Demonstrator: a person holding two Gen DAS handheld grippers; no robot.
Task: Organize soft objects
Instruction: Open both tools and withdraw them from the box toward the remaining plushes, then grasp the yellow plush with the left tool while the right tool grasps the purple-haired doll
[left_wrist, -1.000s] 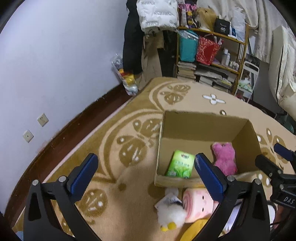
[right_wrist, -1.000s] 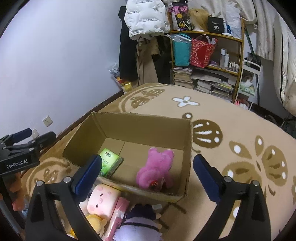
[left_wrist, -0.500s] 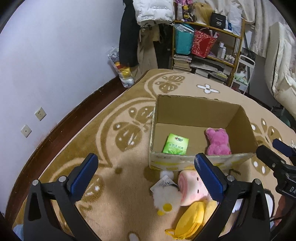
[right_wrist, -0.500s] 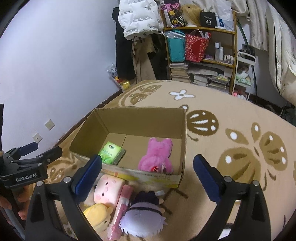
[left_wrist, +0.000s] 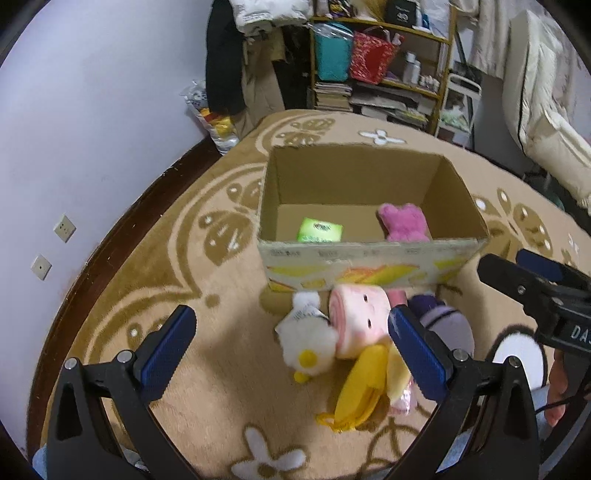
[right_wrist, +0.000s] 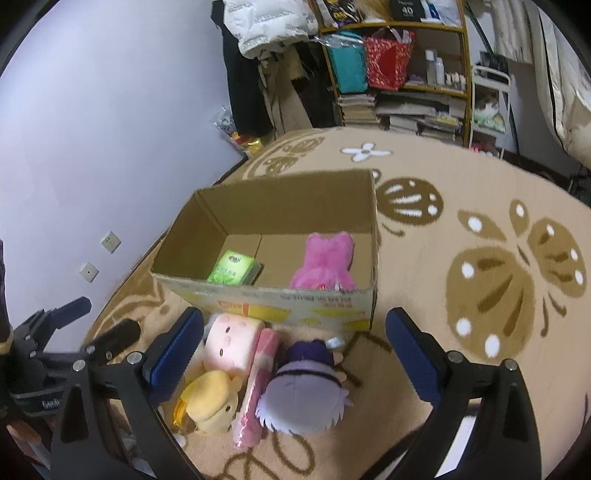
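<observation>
Cardboard box (right_wrist: 280, 295) open-topped on the patterned rug (right_wrist: 461, 229), used as landmark. Inside box: green tissue pack (right_wrist: 232, 266) flat on the floor toward the wall-side end, pink plush (right_wrist: 325, 260) slumped against the opposite end wall. Likely sorted already, so task judged partly done.

Just outside the box's near wall, a heap waiting to go in: pink pig-face plush (right_wrist: 232, 345) touching the box front, yellow plush (right_wrist: 208, 402) nearer the camera than it, pink roll (right_wrist: 258, 384) lying lengthwise away from the box, purple-haired doll (right_wrist: 306, 391) face-down beside the roll. Clustered close to the box, probably to keep each carry short.

Right gripper (right_wrist: 293, 354) spread wide, nothing between the pads, hanging above the heap roughly over roll and doll. Judged lining up for a pick there. Left gripper (left_wrist: 291, 350) also released and empty, held over the heap's wall-side edge.

Left wrist view only: white fluffy toy (left_wrist: 308, 341) with a paper tag, touching the pig plush on the side away from the doll; mostly hidden behind the finger in the right view. Also shows the right tool's black body off the box's far corner. Right wrist view only: doll's full outline, roll's whole length, the pink plush's whole body.

Soft, squashy things; a pinch may drag a neighbour along.
</observation>
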